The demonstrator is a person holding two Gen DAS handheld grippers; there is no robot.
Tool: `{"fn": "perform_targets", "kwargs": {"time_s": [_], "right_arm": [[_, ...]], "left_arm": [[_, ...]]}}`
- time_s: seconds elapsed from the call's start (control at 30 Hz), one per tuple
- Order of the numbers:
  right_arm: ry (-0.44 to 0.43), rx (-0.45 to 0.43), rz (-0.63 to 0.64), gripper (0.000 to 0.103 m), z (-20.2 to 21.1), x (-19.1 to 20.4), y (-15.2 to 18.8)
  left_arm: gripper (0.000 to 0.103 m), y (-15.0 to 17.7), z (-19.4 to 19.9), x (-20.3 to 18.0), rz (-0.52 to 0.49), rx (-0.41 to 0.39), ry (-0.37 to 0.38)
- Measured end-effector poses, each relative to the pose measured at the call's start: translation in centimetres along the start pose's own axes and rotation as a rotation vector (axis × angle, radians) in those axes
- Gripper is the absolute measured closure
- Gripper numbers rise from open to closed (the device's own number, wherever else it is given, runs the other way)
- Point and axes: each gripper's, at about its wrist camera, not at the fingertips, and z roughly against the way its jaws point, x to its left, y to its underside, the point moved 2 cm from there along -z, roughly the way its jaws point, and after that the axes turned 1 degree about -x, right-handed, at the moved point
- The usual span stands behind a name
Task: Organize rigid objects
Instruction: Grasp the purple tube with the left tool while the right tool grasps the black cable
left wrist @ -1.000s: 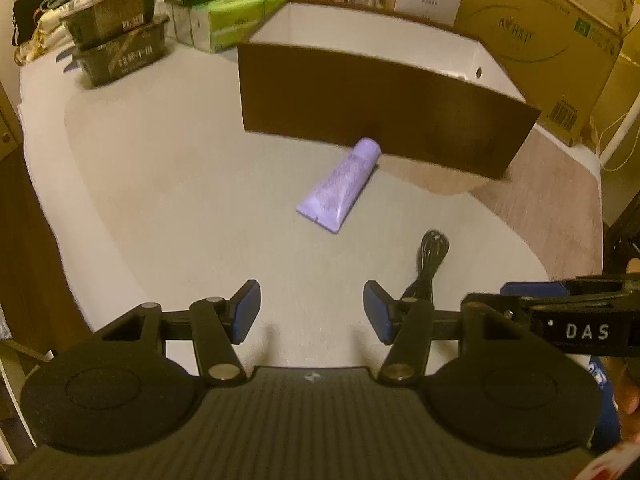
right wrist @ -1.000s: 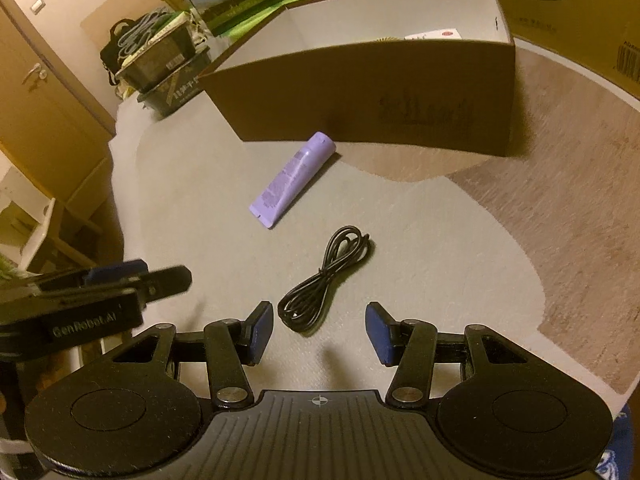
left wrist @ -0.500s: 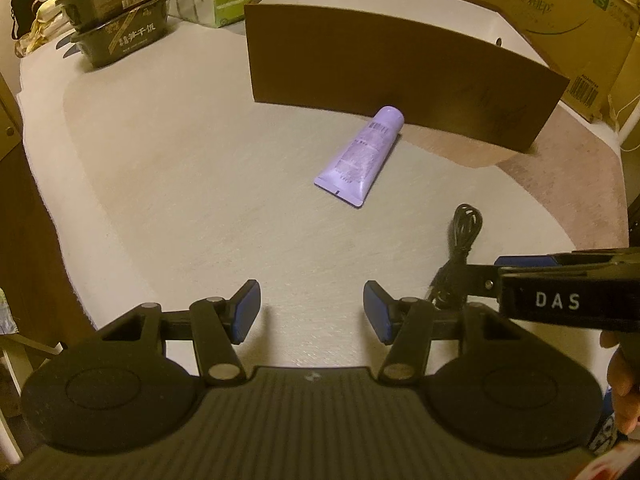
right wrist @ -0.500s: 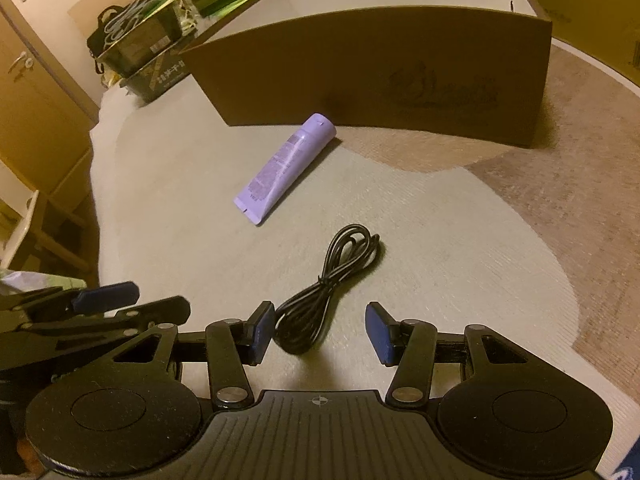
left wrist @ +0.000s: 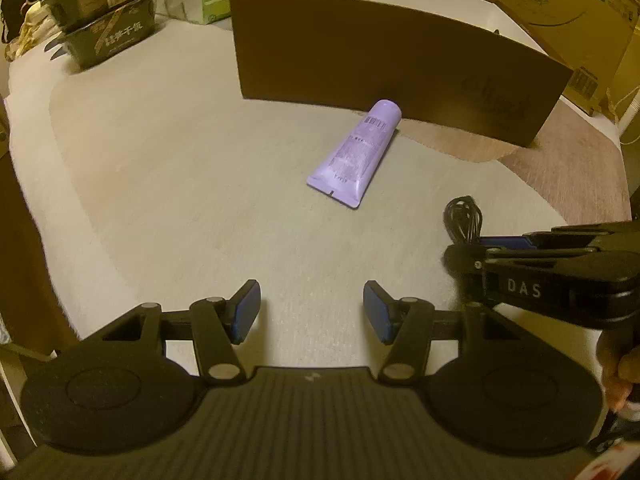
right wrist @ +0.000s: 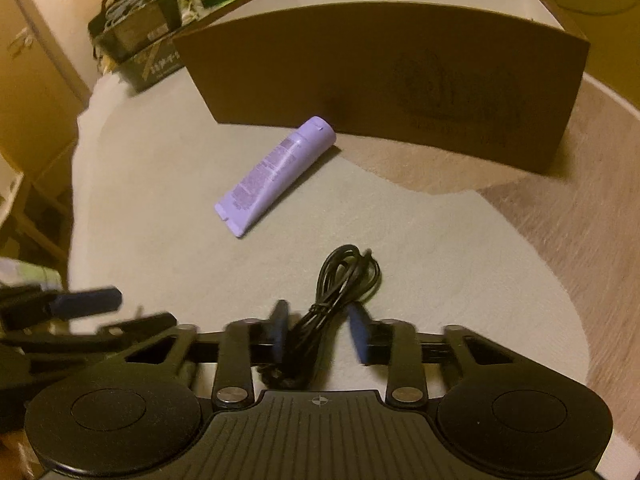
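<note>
The left wrist view takes in stacked dark food packets [left wrist: 108, 36] far to the left of the brown cardboard box [left wrist: 384, 72], on a pale cloth [left wrist: 160, 184]. A lilac tube [left wrist: 356, 156] is seen lying just before the box's near wall, its cap end nearly touching the wall. The left gripper [left wrist: 312, 310] is held with its blue pads well apart and only bare cloth between them. Right of the tube, part of a coiled black cable [left wrist: 462, 216] is shown, the rest hidden behind the right gripper [left wrist: 480, 252], which is seen side-on here. A fingertip is glimpsed at the right edge.

Only the right wrist view [right wrist: 320, 330] shows the right gripper's jaws: they are closing, blurred, with the cable's [right wrist: 344, 280] near end between them. Whether the pads already press on it cannot be told. The tube [right wrist: 276, 176] lies left of the cable, before the box [right wrist: 384, 80].
</note>
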Motion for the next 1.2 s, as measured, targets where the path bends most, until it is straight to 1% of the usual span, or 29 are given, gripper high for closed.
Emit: {"fn": "perform_targets", "kwargs": {"time_s": [0.1, 0.17, 0.23, 0.37, 0.43, 0.6, 0.7, 0.83, 0.9, 0.97, 1.0, 1.03, 1.07, 1.2], "right_arm": [[0.023, 0.000, 0.064, 0.086, -0.1, -0.5, -0.2], [0.060, -0.013, 0.085, 0.088, -0.1, -1.4, -0.5], [0.071, -0.024, 0.072, 0.088, -0.1, -2.5, -0.9], [0.123, -0.063, 0.054, 0.088, -0.2, -5.0, -1.7], [0.113, -0.076, 0.031, 0.088, -0.3, -6.1, -2.1], [0.099, -0.092, -0.005, 0.088, -0.3, -7.8, -2.6], [0.078, -0.094, -0.026, 0.087, -0.1, -8.3, -2.6], [0.080, -0.094, -0.047, 0.087, 0.2, -8.6, -2.6], [0.080, -0.095, -0.062, 0.086, 0.3, -8.7, -2.6], [0.081, -0.096, -0.067, 0.086, 0.3, -8.7, -2.6], [0.083, -0.097, -0.068, 0.086, 0.4, -8.7, -2.6], [0.087, -0.098, -0.064, 0.086, 0.4, -8.6, -2.5], [0.091, -0.098, -0.051, 0.086, 0.3, -8.5, -2.6], [0.102, -0.095, 0.007, 0.086, 0.2, -7.8, -2.1]], "left_arm": [[0.049, -0.3, -0.4, -0.2, -0.015, -0.007, 0.012], [0.049, -0.6, -0.7, -0.5, -0.034, -0.015, 0.026], [0.049, -1.0, -1.0, -1.0, -0.065, -0.027, 0.043], [0.049, -2.2, -2.1, -1.8, -0.121, -0.059, 0.091], [0.048, -3.1, -2.8, -2.1, -0.151, -0.072, 0.105], [0.046, -5.3, -5.1, -2.5, -0.227, -0.102, 0.110], [0.043, -6.6, -6.4, -2.7, -0.263, -0.106, 0.116], [0.043, -8.1, -8.2, -3.1, -0.298, -0.104, 0.114], [0.043, -8.7, -9.1, -3.3, -0.296, -0.096, 0.100], [0.047, -9.2, -9.9, -3.4, -0.286, -0.088, 0.107], [0.056, -9.4, -10.1, -3.5, -0.275, -0.083, 0.118], [0.060, -9.6, -10.2, -3.5, -0.254, -0.082, 0.135], [0.067, -9.7, -10.2, -3.5, -0.239, -0.081, 0.142], [0.071, -9.0, -9.8, -3.9, -0.223, -0.083, 0.131]]}}
